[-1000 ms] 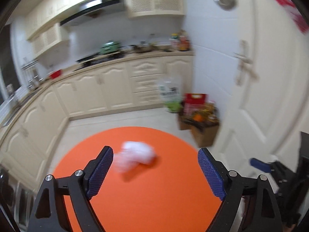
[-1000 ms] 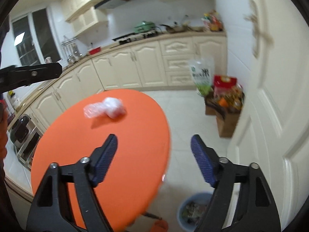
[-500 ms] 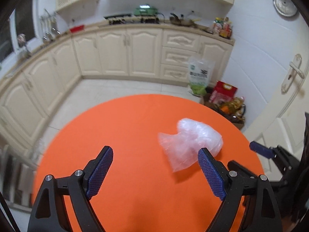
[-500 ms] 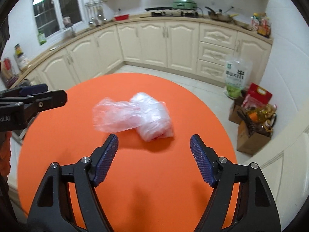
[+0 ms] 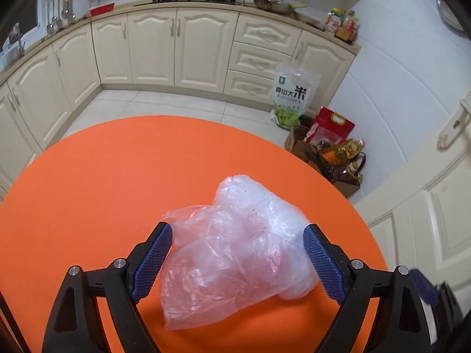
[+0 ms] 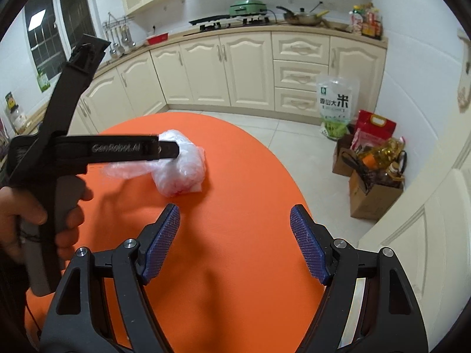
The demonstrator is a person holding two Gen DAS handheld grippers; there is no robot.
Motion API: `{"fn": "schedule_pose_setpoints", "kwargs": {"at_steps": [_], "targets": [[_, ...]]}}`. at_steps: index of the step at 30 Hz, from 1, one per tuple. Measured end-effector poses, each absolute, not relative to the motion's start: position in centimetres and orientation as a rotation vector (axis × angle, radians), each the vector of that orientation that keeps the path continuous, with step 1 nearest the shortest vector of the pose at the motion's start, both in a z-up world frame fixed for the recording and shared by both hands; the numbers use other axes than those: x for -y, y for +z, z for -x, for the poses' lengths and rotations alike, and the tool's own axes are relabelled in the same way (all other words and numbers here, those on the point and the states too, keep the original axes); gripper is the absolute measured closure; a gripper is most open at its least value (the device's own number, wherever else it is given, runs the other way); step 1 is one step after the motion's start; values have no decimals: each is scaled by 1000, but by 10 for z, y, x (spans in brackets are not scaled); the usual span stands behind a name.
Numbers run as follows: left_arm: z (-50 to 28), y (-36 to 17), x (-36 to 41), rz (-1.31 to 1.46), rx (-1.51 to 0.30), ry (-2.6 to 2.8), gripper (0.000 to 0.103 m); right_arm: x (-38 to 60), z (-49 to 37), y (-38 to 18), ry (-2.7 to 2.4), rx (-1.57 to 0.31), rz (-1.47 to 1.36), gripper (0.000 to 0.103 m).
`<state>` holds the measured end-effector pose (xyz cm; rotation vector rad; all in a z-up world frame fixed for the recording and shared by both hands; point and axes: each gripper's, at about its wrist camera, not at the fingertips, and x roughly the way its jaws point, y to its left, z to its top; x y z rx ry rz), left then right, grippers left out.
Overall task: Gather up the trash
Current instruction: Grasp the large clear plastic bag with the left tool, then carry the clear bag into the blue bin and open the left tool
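**Left claw straddles the plastic bag, jaws wide and not yet pinching**

The left gripper (image 5: 237, 260) stands spread over the crumpled clear plastic bag (image 5: 235, 253), one blue pad at each side of the heap, so that a single squeeze would gather the loose film from both flanks. The left pad seems to brush the bag's edge, while a narrow gap shows at the right pad; neither presses in, so nothing is held. The bag lies on the orange round table (image 5: 103, 176), toward its near right part in the left wrist view, a faint pink stain showing through the film.

The right gripper (image 6: 235, 242) is also spread and empty, hanging above bare tabletop just short of the bag, likely kept back to leave the pick to the other side. In its view the person's hand (image 6: 35, 214) grips the left tool's handle, whose finger reaches across the top of the bag.

Such limp film will likely crush and slide under the pads, so a closure low on the bulk seems wiser than on a stray edge. No bin shows in either view
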<state>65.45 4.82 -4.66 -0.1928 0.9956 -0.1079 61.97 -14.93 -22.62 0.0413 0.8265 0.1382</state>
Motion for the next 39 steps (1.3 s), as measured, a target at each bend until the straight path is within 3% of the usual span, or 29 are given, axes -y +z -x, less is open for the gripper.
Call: {"fn": "schedule_pose_setpoints", "kwargs": {"at_steps": [2, 3, 4, 6, 9, 22, 29, 39], "targets": [[-660, -53, -33, 174, -1004, -122, 17, 156, -614, -226, 133, -815, -44, 28], [-660, -54, -28, 175, -1006, -129, 26, 160, -611, -225, 130, -810, -52, 28], [-660, -56, -19, 185, -1005, -154, 48, 163, -607, -225, 131, -806, -61, 28], [-660, -56, -1, 195, -1001, -205, 66, 171, -599, -223, 126, -798, -79, 28], [-644, -46, 9, 129, -966, -212, 73, 187, -583, -221, 109, -783, -101, 28], [-454, -6, 101, -80, -861, -437, 74, 284, -468, -230, -67, -786, -143, 28], [-367, -27, 169, -145, -901, -542, 74, 327, -407, -256, -139, -821, -197, 28], [-337, -106, 219, -214, -951, -499, 74, 352, -373, -324, -186, -939, -211, 28]]}}
